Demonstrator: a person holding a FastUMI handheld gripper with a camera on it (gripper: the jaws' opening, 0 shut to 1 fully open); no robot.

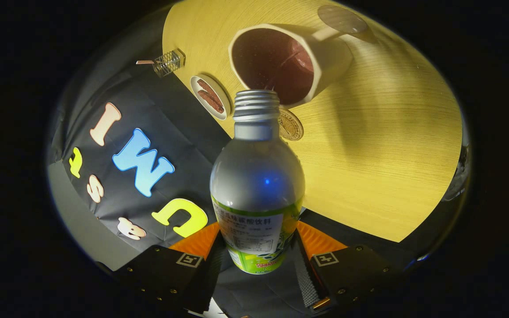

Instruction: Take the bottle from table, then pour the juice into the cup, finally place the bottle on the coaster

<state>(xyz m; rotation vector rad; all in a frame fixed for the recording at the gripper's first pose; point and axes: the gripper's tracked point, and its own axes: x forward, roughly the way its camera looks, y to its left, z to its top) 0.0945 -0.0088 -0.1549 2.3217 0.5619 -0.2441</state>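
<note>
A yellow wood-grain table (391, 176) is seen tilted across the view. Near its edge by the booth's black cloth wall, a small round white dish (210, 97) is set, with two brown sticks laid in it. Farther along the same edge, a small clear ribbed container (169, 62) is seen, apart from the dish, with a thin reddish strip projecting from it.

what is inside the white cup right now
The white ceramic cup shows a dark reddish inside; liquid or glaze is unclear. The silver metal bottle's open neck, held in the tool, covers the cup's near rim.
</note>
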